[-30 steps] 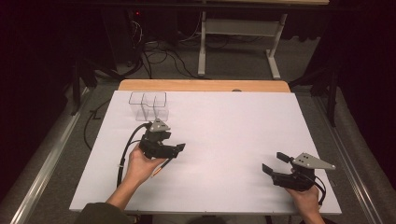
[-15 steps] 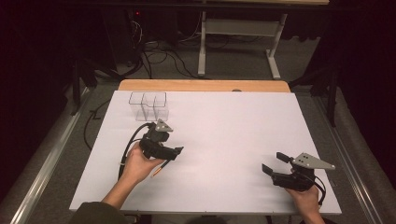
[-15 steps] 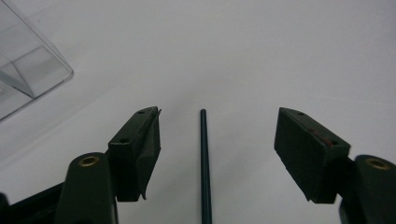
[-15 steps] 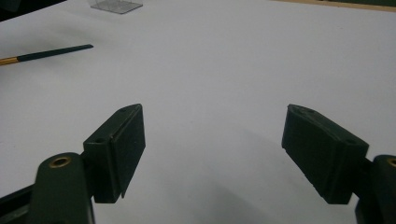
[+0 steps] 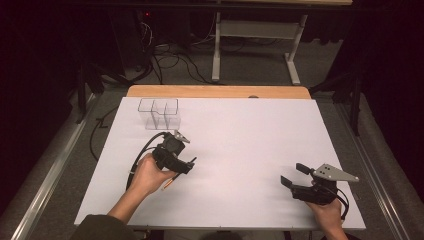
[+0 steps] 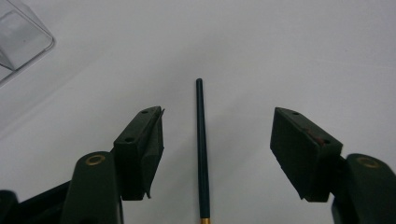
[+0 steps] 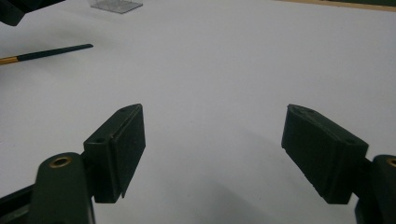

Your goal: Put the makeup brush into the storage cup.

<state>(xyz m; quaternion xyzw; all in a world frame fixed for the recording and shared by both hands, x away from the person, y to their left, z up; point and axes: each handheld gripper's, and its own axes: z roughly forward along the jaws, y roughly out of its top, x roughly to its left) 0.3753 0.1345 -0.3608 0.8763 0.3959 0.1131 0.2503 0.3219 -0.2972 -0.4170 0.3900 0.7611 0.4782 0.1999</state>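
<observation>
Pencil [image 6: 201, 149] btwn spread left gripper [image 6: 217, 140] jaws, untouched

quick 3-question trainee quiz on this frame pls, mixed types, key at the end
1. True or false: the left gripper is shut on the dark pencil.
2. Multiple choice: the clear plastic organizer stands at (A) the table's far left, (B) its near right corner, (C) between the right gripper's jaws.
3. Fill in: between the jaws of the right gripper lies bare white ____.

Key: 1 false, the jaws stand open on either side of the pencil, which lies on the table. 2 A. 3 table.
</observation>
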